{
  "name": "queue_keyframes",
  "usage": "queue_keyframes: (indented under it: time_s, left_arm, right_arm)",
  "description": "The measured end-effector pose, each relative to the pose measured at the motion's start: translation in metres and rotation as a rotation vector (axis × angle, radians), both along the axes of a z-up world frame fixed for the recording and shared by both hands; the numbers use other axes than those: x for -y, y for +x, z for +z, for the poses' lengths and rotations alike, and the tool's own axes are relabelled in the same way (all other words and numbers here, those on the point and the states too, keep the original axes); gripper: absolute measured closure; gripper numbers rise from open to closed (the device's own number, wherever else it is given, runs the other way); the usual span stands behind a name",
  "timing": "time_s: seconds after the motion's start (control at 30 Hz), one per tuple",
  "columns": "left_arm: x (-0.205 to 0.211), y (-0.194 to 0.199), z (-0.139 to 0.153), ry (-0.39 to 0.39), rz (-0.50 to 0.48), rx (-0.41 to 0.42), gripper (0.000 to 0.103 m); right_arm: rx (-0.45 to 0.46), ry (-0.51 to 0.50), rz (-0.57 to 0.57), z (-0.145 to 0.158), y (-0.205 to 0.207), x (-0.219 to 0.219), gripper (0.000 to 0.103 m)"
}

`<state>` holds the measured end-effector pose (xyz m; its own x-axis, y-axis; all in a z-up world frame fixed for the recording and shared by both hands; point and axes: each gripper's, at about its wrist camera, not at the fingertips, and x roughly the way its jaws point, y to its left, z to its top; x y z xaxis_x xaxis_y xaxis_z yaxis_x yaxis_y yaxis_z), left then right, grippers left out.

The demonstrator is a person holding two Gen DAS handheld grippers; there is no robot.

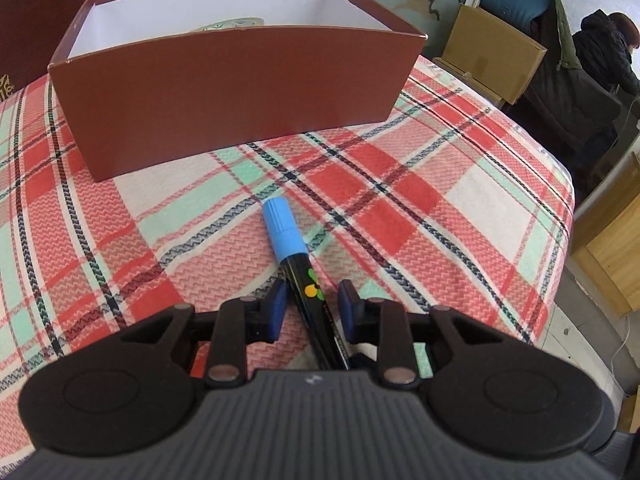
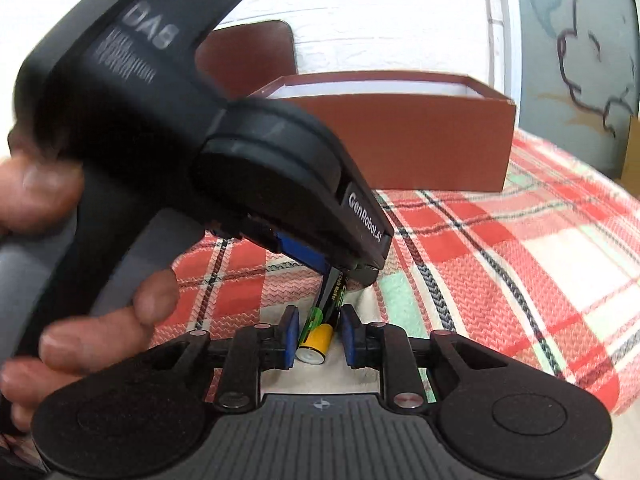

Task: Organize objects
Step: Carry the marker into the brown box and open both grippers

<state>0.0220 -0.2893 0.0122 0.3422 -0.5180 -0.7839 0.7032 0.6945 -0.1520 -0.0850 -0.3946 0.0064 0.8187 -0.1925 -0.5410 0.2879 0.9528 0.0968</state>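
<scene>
The left claw [image 1: 311,310] pinches a black marker with a blue cap [image 1: 298,264] over the plaid-clothed desk [image 1: 420,208]. The right claw [image 2: 319,336] pinches a yellow-ended battery [image 2: 316,345], near the open brown cardboard box [image 2: 420,148].

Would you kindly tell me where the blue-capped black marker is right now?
In the left wrist view, the blue-capped black marker sits between the left gripper's blue pads, cap pointing toward the open brown cardboard box on the plaid cloth.
</scene>
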Motion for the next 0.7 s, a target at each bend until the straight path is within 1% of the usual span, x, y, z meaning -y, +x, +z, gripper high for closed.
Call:
queue_keyframes:
  time_s: [0.13, 0.17, 0.2, 0.3, 0.43, 0.57, 0.7]
  left_arm:
    - [-0.001, 0.003, 0.002, 0.025, 0.005, 0.013, 0.074]
    - [0.000, 0.004, 0.002, 0.029, 0.004, 0.014, 0.076]
    - [0.001, 0.004, 0.002, 0.033, 0.002, 0.016, 0.076]
    - [0.004, 0.004, 0.009, 0.021, -0.001, 0.013, 0.077]
    - [0.012, 0.010, 0.043, -0.052, -0.018, 0.061, 0.078]
    - [0.035, 0.025, 0.080, -0.092, -0.036, 0.141, 0.079]
    - [0.060, 0.050, 0.102, -0.118, -0.031, 0.187, 0.080]
  right_arm:
    - [-0.008, -0.109, 0.016, -0.004, 0.001, -0.014, 0.081]
    - [-0.007, -0.120, 0.018, -0.005, 0.001, -0.015, 0.081]
    - [-0.005, -0.122, 0.019, -0.004, 0.000, -0.015, 0.085]
    - [0.039, -0.126, 0.002, 0.001, -0.004, -0.014, 0.084]
    - [0.145, -0.187, -0.051, 0.022, -0.003, -0.004, 0.083]
    - [0.224, -0.218, -0.108, 0.045, 0.019, 0.023, 0.083]
    - [0.264, -0.249, -0.140, 0.060, 0.050, 0.054, 0.085]
